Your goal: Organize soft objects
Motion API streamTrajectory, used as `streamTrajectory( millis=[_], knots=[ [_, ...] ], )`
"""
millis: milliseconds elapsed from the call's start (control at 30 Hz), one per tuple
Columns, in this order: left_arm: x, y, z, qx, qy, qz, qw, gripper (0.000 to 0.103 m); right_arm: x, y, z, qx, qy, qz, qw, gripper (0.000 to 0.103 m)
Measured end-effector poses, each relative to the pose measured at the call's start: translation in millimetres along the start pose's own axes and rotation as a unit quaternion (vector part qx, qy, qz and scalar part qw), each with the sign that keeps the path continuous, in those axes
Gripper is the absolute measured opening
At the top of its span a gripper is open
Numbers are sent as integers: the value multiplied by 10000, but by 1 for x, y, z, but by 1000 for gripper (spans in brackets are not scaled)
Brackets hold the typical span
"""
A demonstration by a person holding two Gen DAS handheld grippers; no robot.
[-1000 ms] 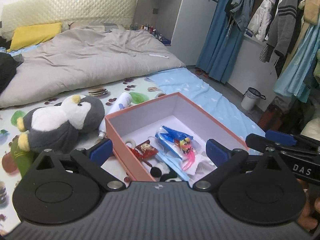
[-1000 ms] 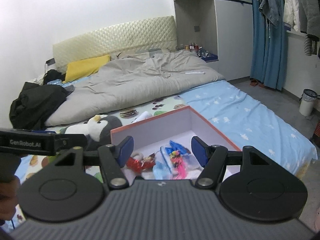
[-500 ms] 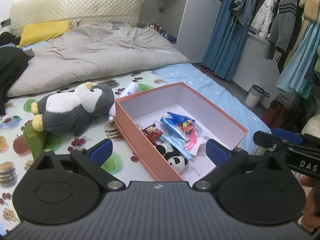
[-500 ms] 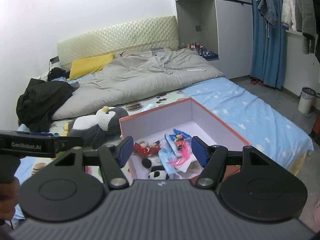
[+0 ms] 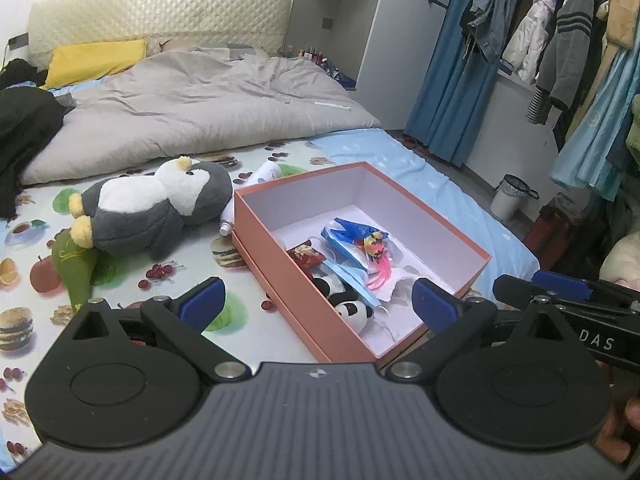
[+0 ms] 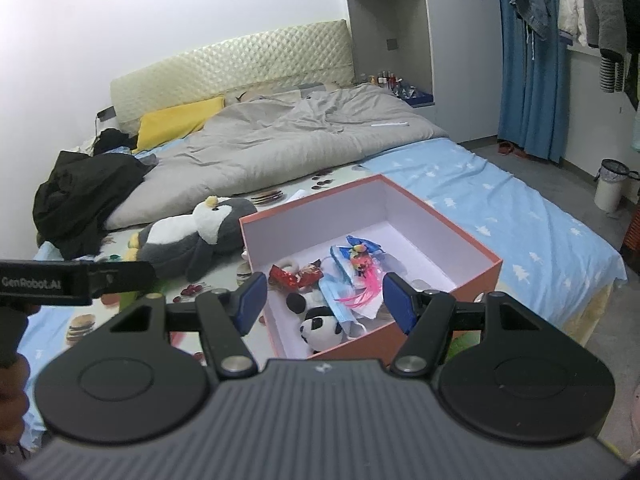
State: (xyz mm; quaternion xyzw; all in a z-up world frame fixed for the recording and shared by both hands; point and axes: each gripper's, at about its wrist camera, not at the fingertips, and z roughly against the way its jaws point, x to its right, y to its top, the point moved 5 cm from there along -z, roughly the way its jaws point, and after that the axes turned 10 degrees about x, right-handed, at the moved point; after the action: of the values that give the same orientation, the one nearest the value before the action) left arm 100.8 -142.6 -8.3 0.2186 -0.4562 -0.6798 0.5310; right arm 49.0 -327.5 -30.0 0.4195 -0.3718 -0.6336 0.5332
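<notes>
A grey and white penguin plush lies on the patterned sheet just left of an open orange box. Inside the box are a small panda plush, a blue face mask, a pink feathered toy and a red packet. My left gripper hangs open in front of the box's near end, holding nothing. My right gripper is open too, above the near edge of the box, with nothing in its jaws.
A white bottle lies behind the box, and a green soft item sits under the penguin's feet. A grey duvet, a yellow pillow and black clothes are farther back. A white bin and hanging clothes are at right.
Both grippers have drawn back from the box, so its near end and the panda plush have come into view. The penguin sits nearer the picture's middle. The jaws kept their width.
</notes>
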Motion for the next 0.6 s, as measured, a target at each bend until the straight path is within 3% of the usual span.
streamTrajectory(
  millis=[200,233,267,367,600],
  knots=[
    [2,-2,-8,-42,-44,52,10000,101,3,-4,-3,-60,-115,53,9999,67],
    [2,-2,-9,-44,-46,39,10000,101,4,-5,-4,-83,-117,44,9999,71],
    [2,-2,-9,-37,-42,24,10000,101,5,-7,-6,-124,-133,32,9998,86],
    [2,-4,-12,-45,-6,15,10000,101,9,-11,-10,-204,-174,-48,9996,103],
    [-1,-5,-15,-57,-17,77,10000,101,13,-14,-11,-197,-260,-9,9995,103]
  ],
)
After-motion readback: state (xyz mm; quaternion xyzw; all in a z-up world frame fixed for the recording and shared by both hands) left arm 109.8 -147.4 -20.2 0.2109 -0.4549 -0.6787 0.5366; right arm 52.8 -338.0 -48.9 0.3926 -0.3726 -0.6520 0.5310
